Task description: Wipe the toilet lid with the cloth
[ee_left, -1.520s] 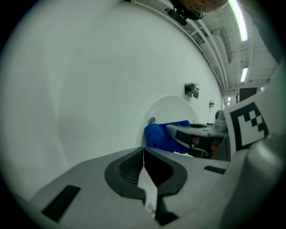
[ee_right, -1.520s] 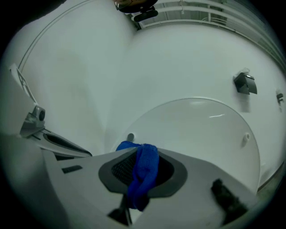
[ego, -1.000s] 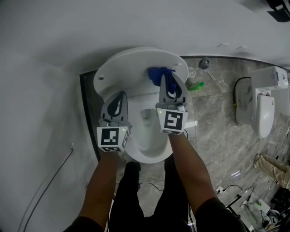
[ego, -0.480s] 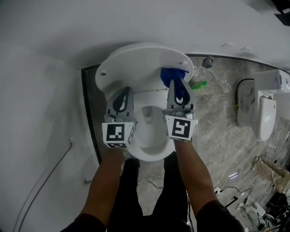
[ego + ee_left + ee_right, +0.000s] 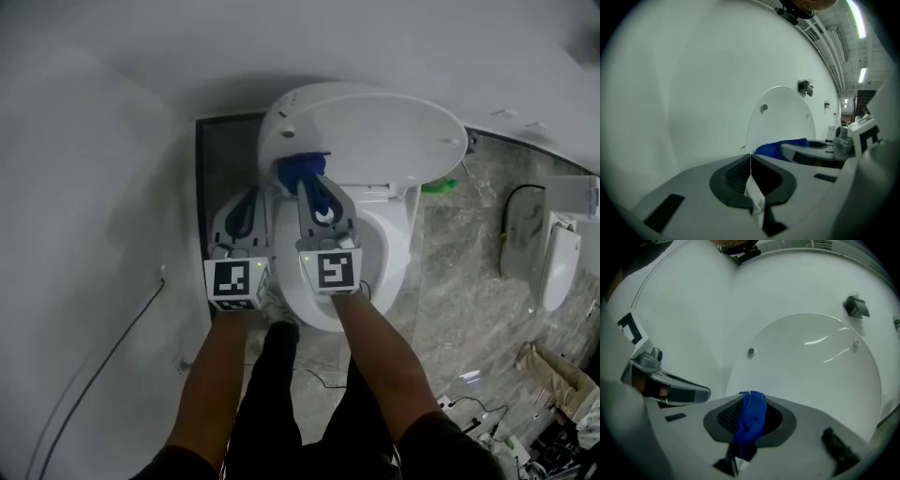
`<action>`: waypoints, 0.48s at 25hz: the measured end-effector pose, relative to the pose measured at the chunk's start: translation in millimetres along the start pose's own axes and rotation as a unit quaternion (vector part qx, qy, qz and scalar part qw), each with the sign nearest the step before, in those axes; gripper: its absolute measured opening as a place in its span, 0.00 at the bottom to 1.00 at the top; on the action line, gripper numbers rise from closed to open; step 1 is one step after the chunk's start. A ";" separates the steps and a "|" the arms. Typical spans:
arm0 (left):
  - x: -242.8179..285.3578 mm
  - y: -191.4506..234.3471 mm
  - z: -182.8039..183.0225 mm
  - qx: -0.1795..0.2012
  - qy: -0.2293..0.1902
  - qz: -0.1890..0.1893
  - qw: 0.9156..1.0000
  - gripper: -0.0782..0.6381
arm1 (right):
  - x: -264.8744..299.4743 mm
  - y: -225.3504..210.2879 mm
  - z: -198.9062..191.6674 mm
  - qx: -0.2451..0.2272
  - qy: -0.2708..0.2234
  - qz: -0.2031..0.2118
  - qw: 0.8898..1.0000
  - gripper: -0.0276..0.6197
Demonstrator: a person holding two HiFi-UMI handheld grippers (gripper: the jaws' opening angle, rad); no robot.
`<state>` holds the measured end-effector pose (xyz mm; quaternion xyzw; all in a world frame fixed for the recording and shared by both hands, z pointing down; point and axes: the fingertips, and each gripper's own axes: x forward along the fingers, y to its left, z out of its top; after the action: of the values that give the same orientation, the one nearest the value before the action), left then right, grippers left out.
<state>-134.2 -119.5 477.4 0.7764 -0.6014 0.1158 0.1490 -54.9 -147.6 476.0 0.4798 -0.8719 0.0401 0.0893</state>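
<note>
The white toilet lid (image 5: 375, 131) stands raised against the wall. My right gripper (image 5: 310, 184) is shut on a blue cloth (image 5: 300, 167), which is bunched at its tips against the lid's lower left part. In the right gripper view the cloth (image 5: 751, 420) hangs folded between the jaws, in front of the lid (image 5: 811, 366). My left gripper (image 5: 250, 199) is shut on nothing, just left of the right one, beside the lid's left edge. In the left gripper view its jaws (image 5: 750, 157) meet, with the cloth (image 5: 780, 146) and the lid (image 5: 780, 117) ahead.
The open toilet bowl (image 5: 384, 248) lies below the lid, to the right of my grippers. A white wall rises on the left, with a cable (image 5: 112, 356) along it. A green object (image 5: 439, 187) lies on the marble floor; a second toilet (image 5: 553, 253) stands far right.
Both grippers have moved left across the lid and somewhat lower. The cloth went from the lid's right part to its lower left. Both stay shut.
</note>
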 end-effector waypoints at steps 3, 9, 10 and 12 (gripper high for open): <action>-5.3 18.5 -4.1 0.000 0.005 0.007 1.000 0.13 | 24.3 17.5 -4.5 0.008 0.002 0.008 1.000 0.14; -8.2 27.7 -12.2 -0.004 0.009 0.006 1.000 0.13 | 39.2 13.9 -1.9 -0.005 -0.005 -0.024 1.000 0.13; -6.4 26.3 -12.4 -0.004 0.009 0.004 1.000 0.13 | 38.3 8.3 -2.8 -0.007 -0.003 -0.030 1.000 0.13; -1.3 20.4 -12.6 -0.004 0.011 -0.002 1.000 0.13 | 35.3 -7.5 -6.0 -0.010 0.002 -0.044 0.999 0.13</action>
<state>-154.3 -118.4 490.5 0.7755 -0.5989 0.1216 0.1584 -66.3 -180.0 488.5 0.5168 -0.8500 0.0283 0.0979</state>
